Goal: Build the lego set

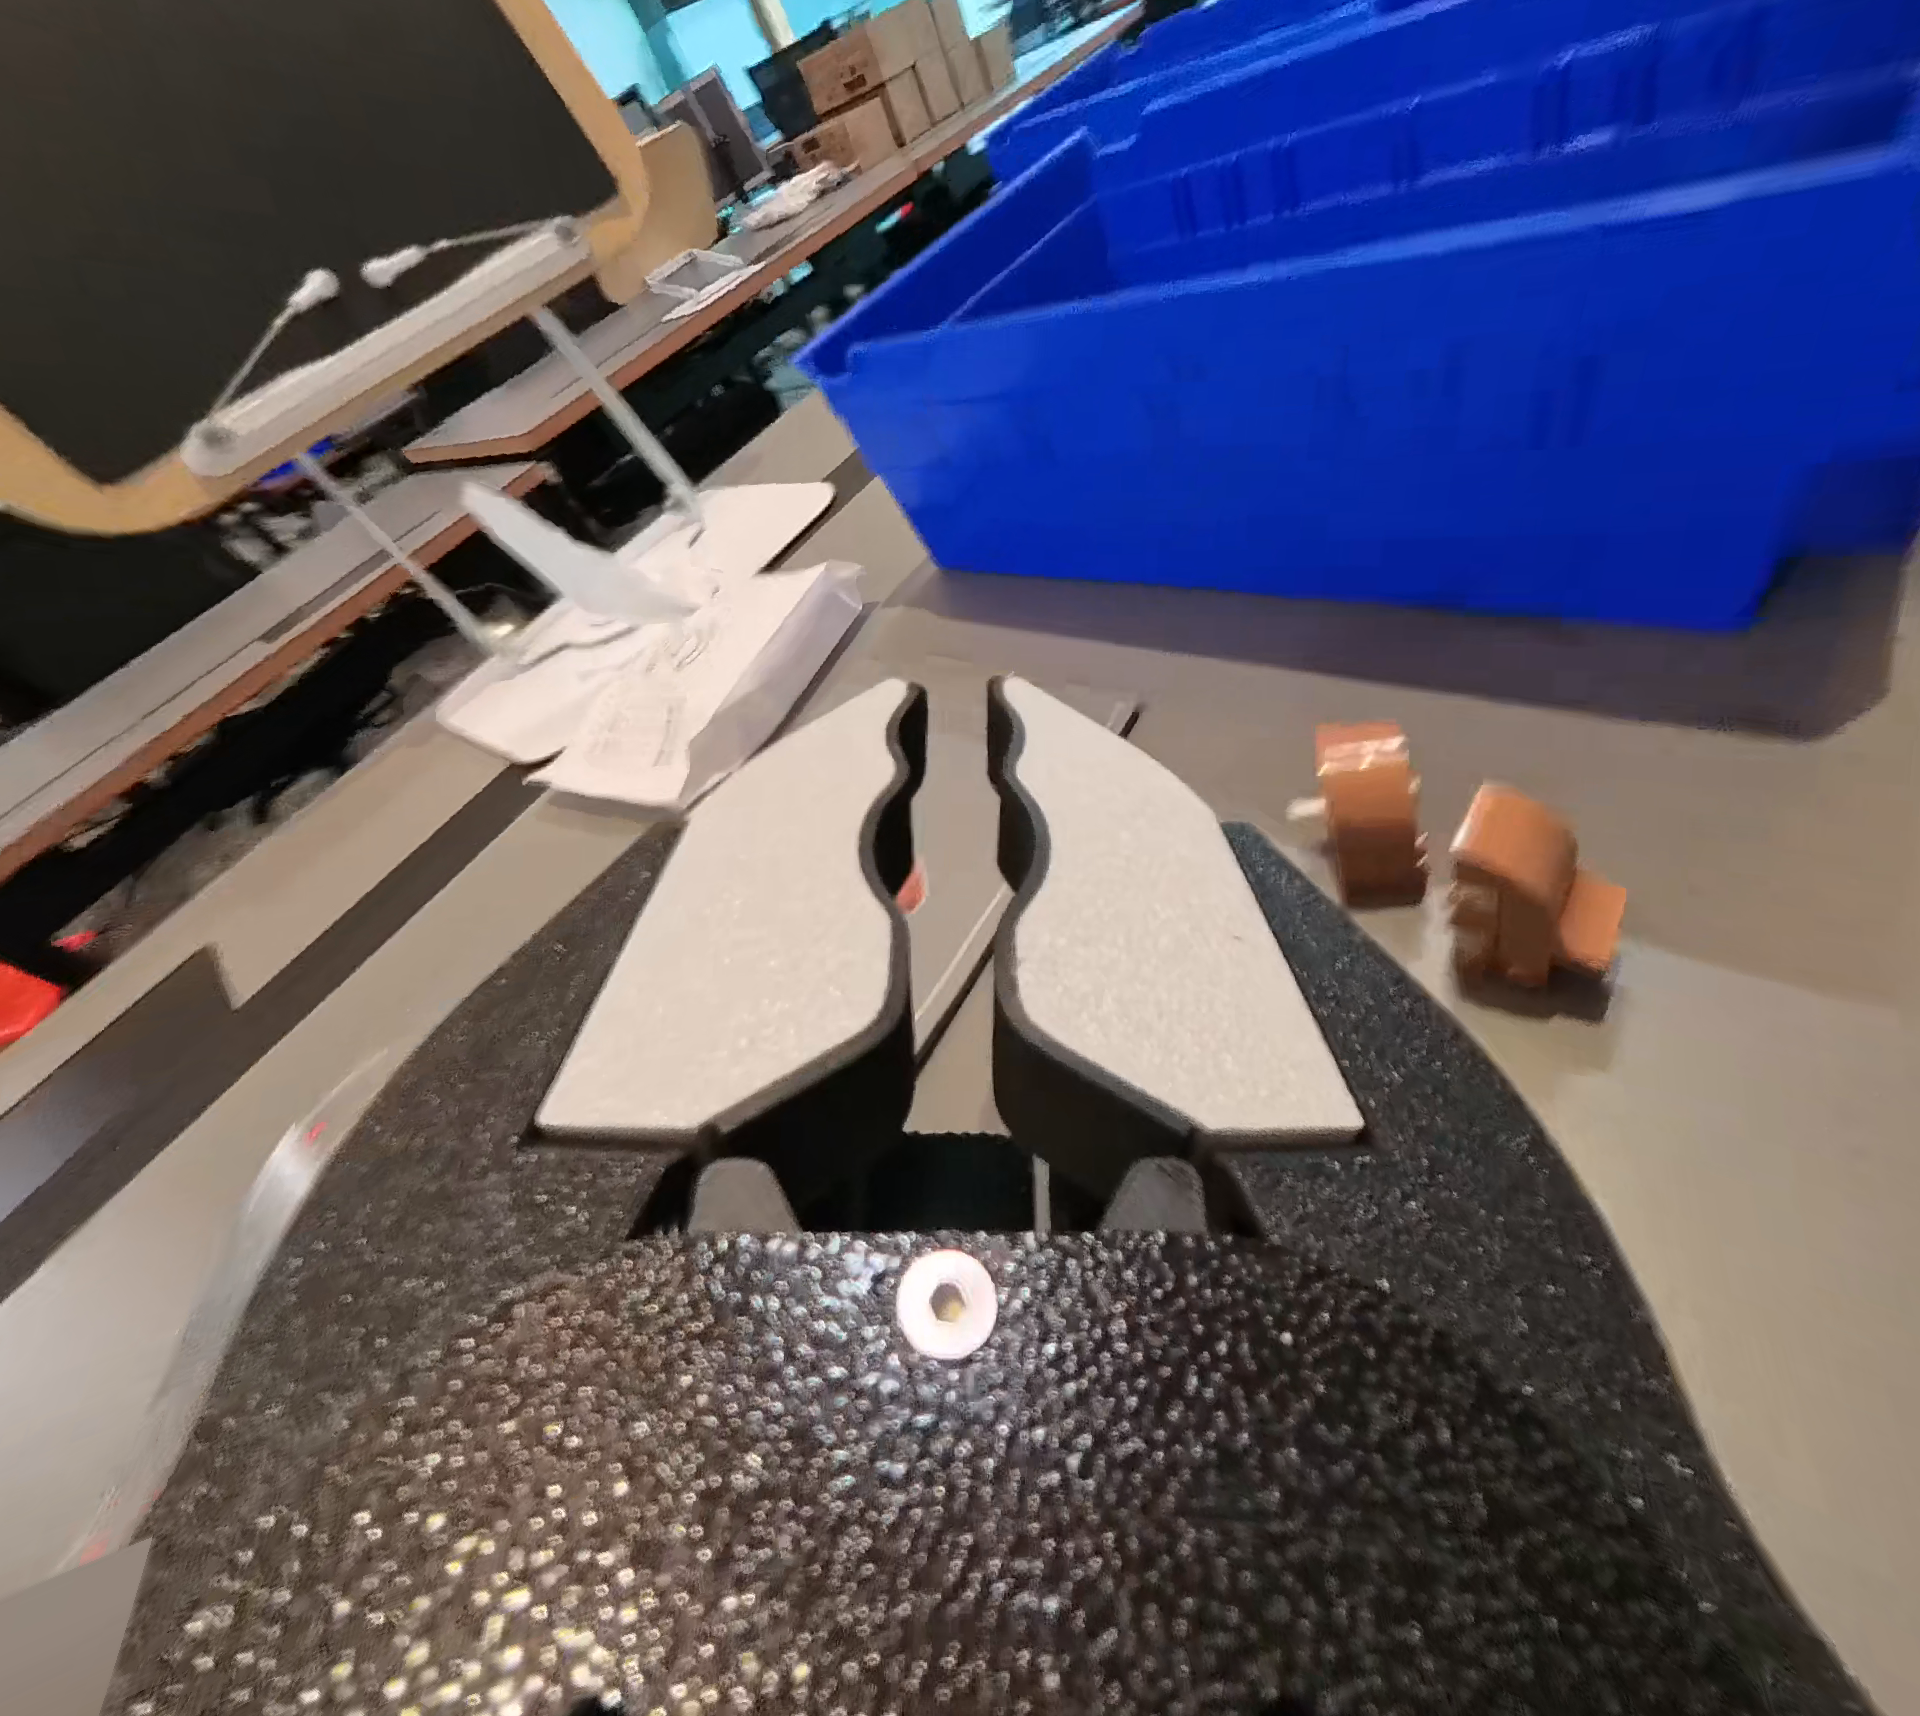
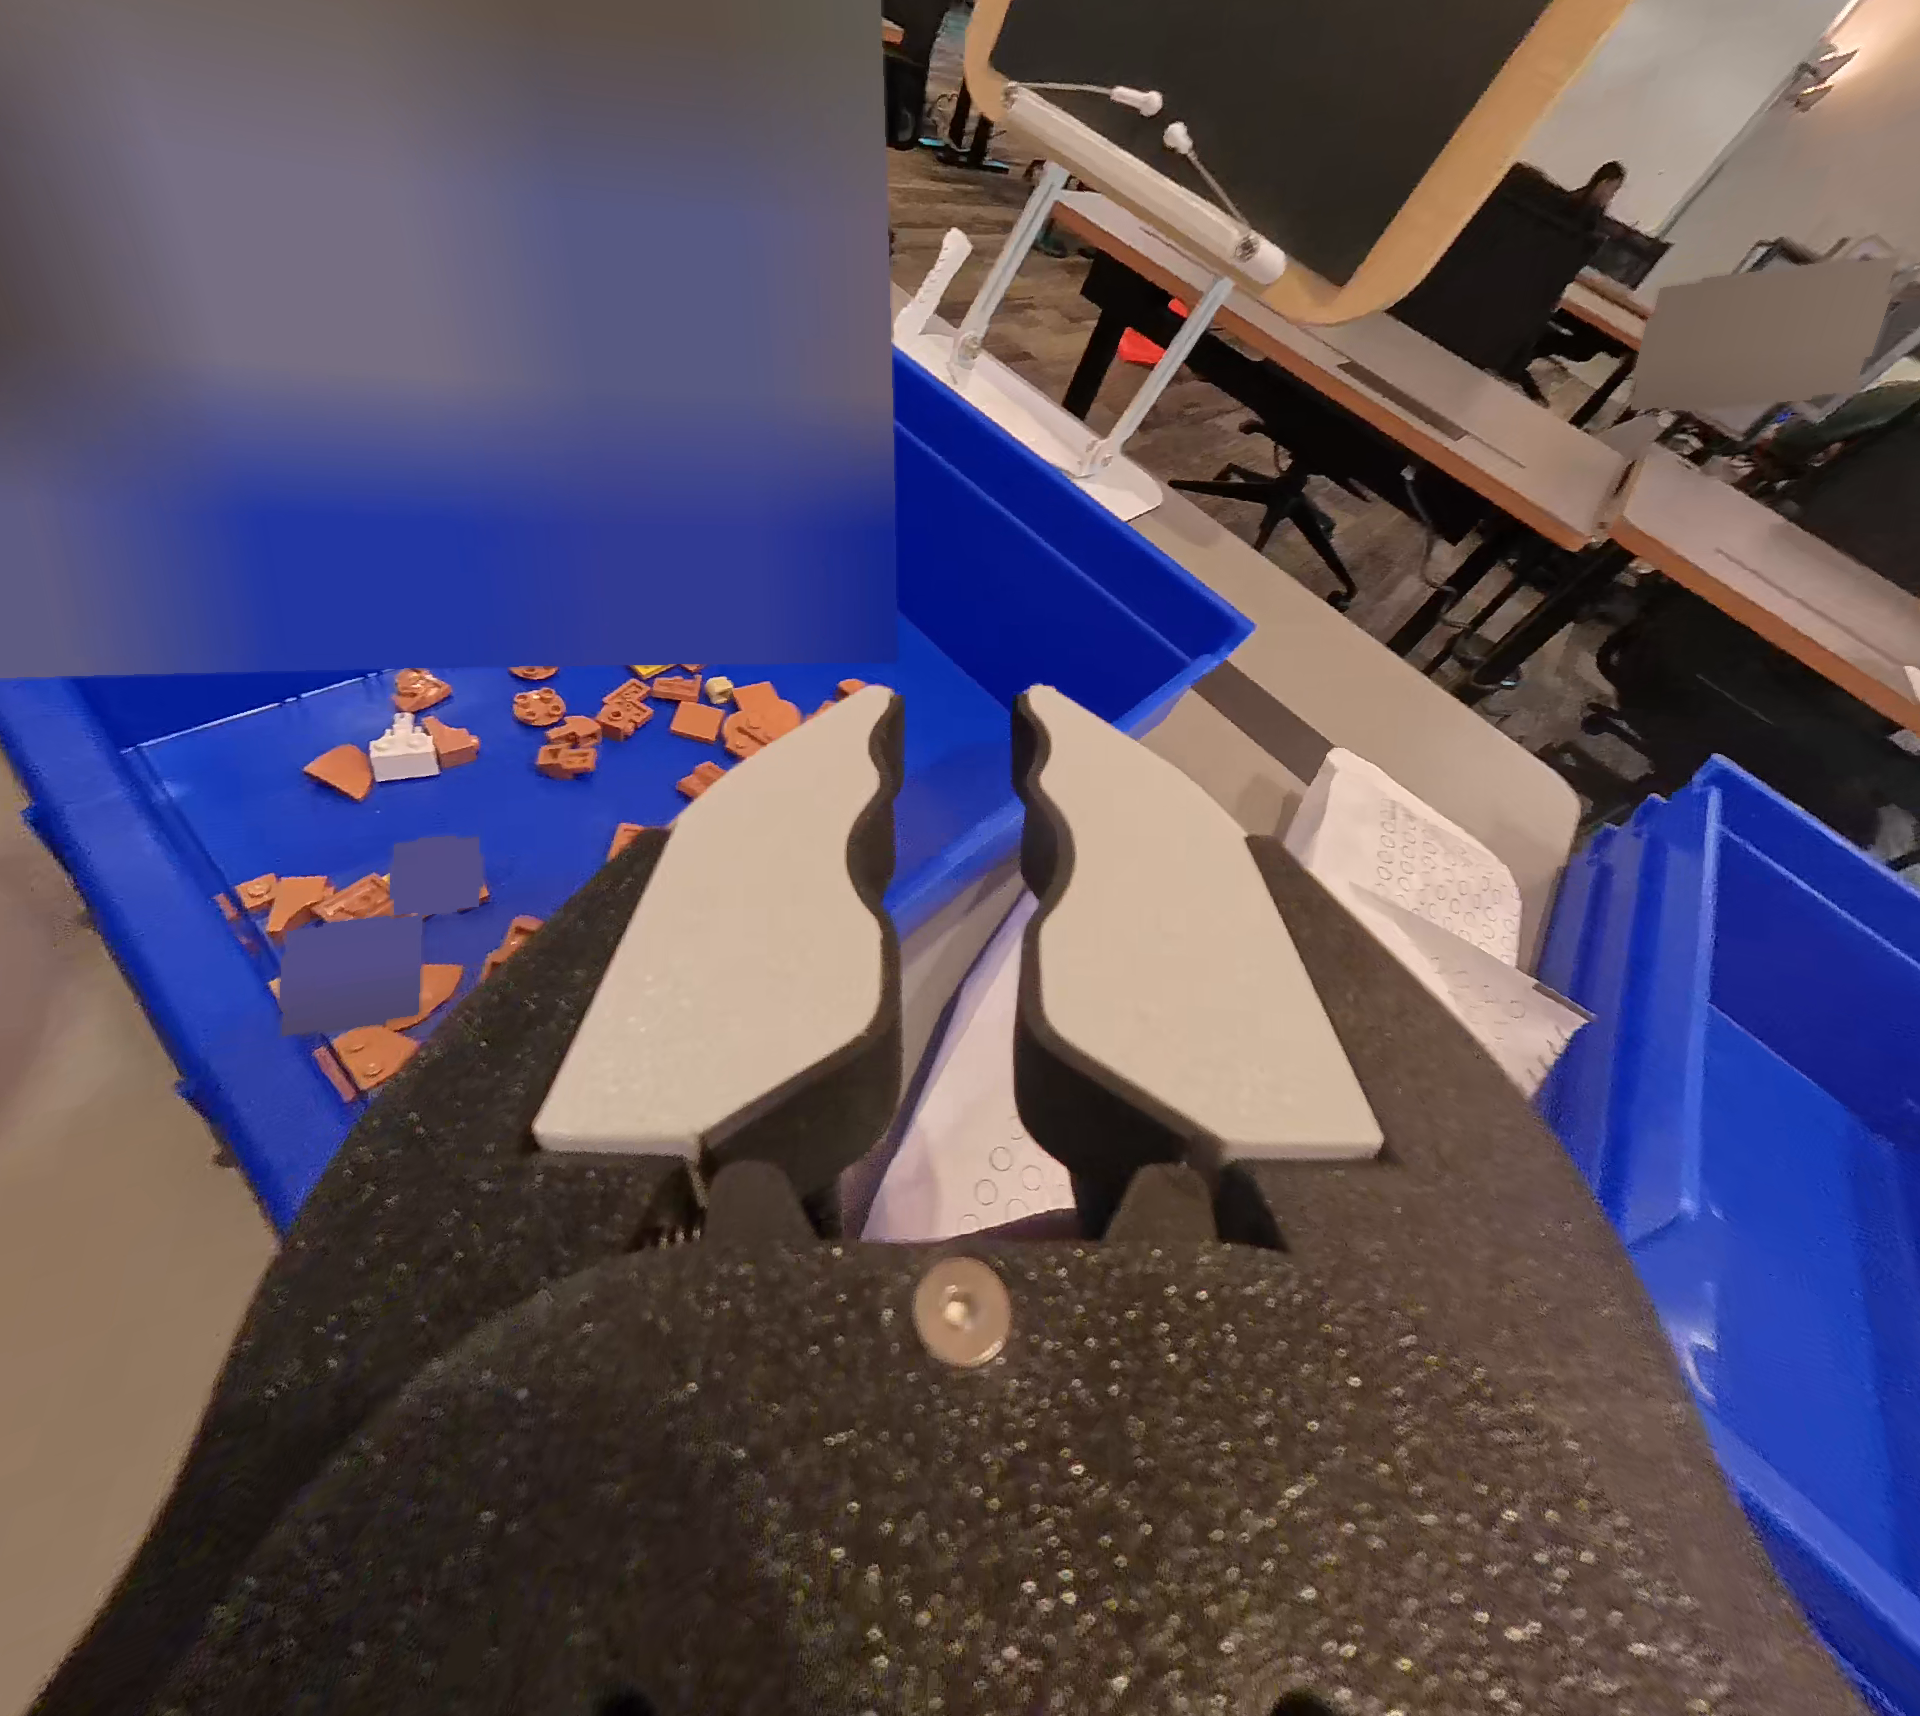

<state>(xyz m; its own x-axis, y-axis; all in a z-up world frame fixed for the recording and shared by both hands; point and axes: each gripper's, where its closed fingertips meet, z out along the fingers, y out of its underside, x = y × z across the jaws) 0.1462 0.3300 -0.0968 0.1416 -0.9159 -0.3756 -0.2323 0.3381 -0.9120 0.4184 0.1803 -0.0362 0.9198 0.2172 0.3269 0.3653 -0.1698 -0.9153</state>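
The left hand-held gripper [image 1: 956, 700] hovers low over the grey worktop [image 1: 1351, 1147] with its two grey fingers a narrow gap apart. Bare worktop shows between the tips, and a small reddish bit shows deeper in the gap against the left finger; what it is cannot be told. At about 3 o'clock from the tips stand two small brown brick assemblies [image 1: 1455, 845], just beside each other and apart from the fingers. At 10 o'clock lies a pile of white paper sheets [image 1: 644, 690] with the white foot of a stand on it, and the stand carries a dark board with a tan rim [image 1: 260, 108]. From 12 to 2 o'clock, blue plastic bins [image 1: 1403, 440] sit on the worktop.

The right hand-held gripper [image 2: 956, 710] is held above the near rim of a blue bin [image 2: 1039, 565], its fingers parted with nothing between them. In that bin, at 9 to 10 o'clock, lie scattered orange brick pieces [image 2: 613, 721] and one white brick [image 2: 403, 754]. White perforated paper [image 2: 1434, 877] lies at 3 o'clock, beside a second blue bin [image 2: 1766, 1043].
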